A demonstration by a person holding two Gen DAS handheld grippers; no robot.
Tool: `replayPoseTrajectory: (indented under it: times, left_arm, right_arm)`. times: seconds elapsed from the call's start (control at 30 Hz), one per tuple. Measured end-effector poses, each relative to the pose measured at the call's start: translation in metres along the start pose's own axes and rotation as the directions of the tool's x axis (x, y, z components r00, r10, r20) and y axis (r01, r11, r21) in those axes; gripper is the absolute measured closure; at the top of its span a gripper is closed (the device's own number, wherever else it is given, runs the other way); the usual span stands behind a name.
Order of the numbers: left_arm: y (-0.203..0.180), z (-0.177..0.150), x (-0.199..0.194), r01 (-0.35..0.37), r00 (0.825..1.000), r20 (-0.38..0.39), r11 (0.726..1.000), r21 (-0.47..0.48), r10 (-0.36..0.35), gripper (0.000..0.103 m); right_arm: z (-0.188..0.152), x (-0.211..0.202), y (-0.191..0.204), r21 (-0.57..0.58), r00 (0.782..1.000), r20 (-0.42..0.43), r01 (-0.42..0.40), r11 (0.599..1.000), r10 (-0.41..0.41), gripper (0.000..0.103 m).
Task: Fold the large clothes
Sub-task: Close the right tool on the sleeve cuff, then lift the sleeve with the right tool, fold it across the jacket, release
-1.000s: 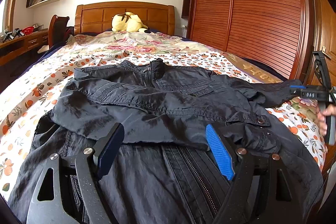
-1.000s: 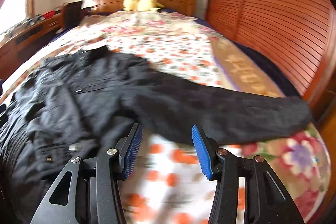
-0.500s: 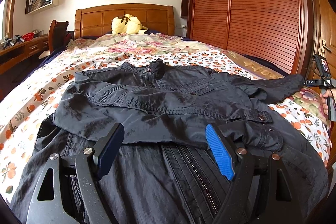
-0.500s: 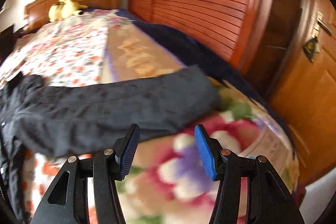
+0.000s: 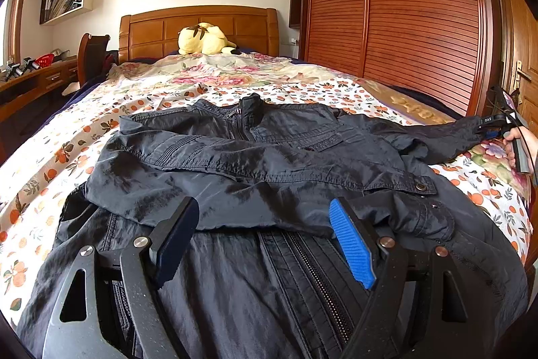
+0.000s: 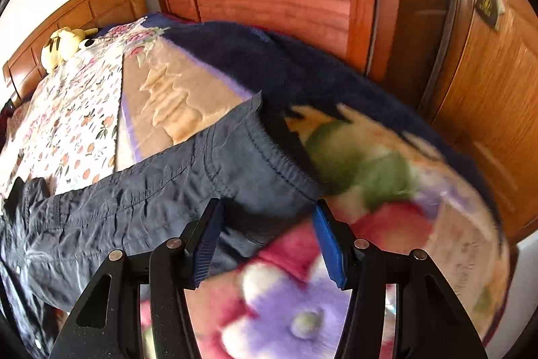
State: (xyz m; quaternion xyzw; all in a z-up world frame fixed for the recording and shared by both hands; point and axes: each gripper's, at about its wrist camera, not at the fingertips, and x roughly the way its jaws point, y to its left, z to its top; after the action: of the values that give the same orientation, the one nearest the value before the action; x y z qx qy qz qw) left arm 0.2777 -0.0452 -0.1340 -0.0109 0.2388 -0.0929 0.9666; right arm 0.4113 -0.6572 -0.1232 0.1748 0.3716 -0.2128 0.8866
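A dark navy jacket (image 5: 255, 153) lies front-up on the bed, its left sleeve folded across the chest and its right sleeve (image 5: 447, 137) stretched out to the bed's right edge. My left gripper (image 5: 265, 227) is open and empty, low over the jacket's lower front by the zip. My right gripper (image 6: 265, 221) is open with its jaws on either side of the lower corner of the right sleeve's cuff (image 6: 262, 150). It also shows in the left wrist view (image 5: 497, 123), held by a hand at the cuff.
The bed has a floral sheet (image 5: 208, 83) and a fleece flower blanket (image 6: 370, 177) along its right edge. A yellow plush toy (image 5: 201, 39) lies by the wooden headboard. A slatted wardrobe (image 5: 403, 5) stands to the right, a desk (image 5: 30, 79) and chair to the left.
My right gripper has swung right along the stretched sleeve and closed in on its cuff. My left gripper has stayed put over the jacket front.
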Motion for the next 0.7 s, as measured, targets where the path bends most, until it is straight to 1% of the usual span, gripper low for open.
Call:
replayPoseTrajectory:
  times: [0.13, 0.17, 0.3, 0.33, 0.37, 0.4, 0.47, 0.5, 0.53, 0.57, 0.7]
  left_arm:
    - [0.000, 0.000, 0.000, 0.000, 1.000, 0.000, 1.000, 0.000, 0.000, 0.022]
    - [0.000, 0.000, 0.000, 0.000, 1.000, 0.000, 1.000, 0.000, 0.000, 0.022]
    - [-0.001, 0.000, 0.000, -0.001, 1.000, 0.003, 1.000, 0.003, 0.001, 0.022]
    - [-0.001, 0.000, 0.000, -0.001, 1.000, 0.003, 1.000, 0.004, 0.001, 0.022]
    - [-0.001, 0.000, 0.000, -0.001, 1.000, 0.003, 1.000, 0.003, 0.001, 0.022]
    - [0.000, 0.000, 0.000, -0.001, 1.000, 0.002, 1.000, 0.004, 0.001, 0.022]
    - [0.000, 0.000, 0.000, -0.001, 1.000, 0.003, 1.000, 0.003, 0.001, 0.022]
    - [-0.001, 0.000, 0.000, -0.001, 1.000, 0.004, 1.000, 0.003, 0.001, 0.022]
    - [0.000, 0.000, 0.000, -0.002, 1.000, 0.005, 1.000, 0.003, 0.002, 0.022]
    - [0.000, 0.000, 0.000, -0.003, 1.000, 0.005, 1.000, 0.003, 0.003, 0.022]
    - [-0.001, 0.001, -0.002, -0.002, 1.000, 0.003, 1.000, 0.009, 0.002, 0.022]
  right_arm:
    - [0.001, 0.011, 0.008, -0.039, 1.000, -0.006, 0.029, 0.999, -0.029, 0.047]
    - [0.005, 0.012, 0.003, -0.050, 0.999, -0.006, 0.034, 0.998, -0.035, 0.047]
    - [0.003, 0.015, 0.008, -0.096, 0.998, -0.004, 0.062, 0.993, -0.063, 0.047]
    - [0.003, 0.013, 0.008, -0.102, 0.998, -0.002, 0.067, 0.992, -0.068, 0.049]
    - [0.003, 0.015, 0.011, -0.106, 0.997, 0.001, 0.073, 0.992, -0.073, 0.058]
    - [0.003, 0.015, 0.015, -0.117, 0.998, 0.004, 0.070, 0.991, -0.070, 0.063]
    - [0.001, 0.013, 0.023, -0.162, 0.997, 0.021, 0.079, 0.984, -0.077, 0.080]
    - [0.002, 0.018, 0.031, -0.181, 0.997, 0.027, 0.078, 0.980, -0.075, 0.085]
    - [0.001, 0.017, 0.034, -0.192, 0.997, 0.027, 0.074, 0.979, -0.070, 0.088]
    - [0.001, 0.015, 0.037, -0.202, 0.997, 0.029, 0.077, 0.976, -0.073, 0.090]
    - [0.000, -0.006, 0.052, -0.251, 0.995, 0.067, 0.088, 0.964, -0.073, 0.091]
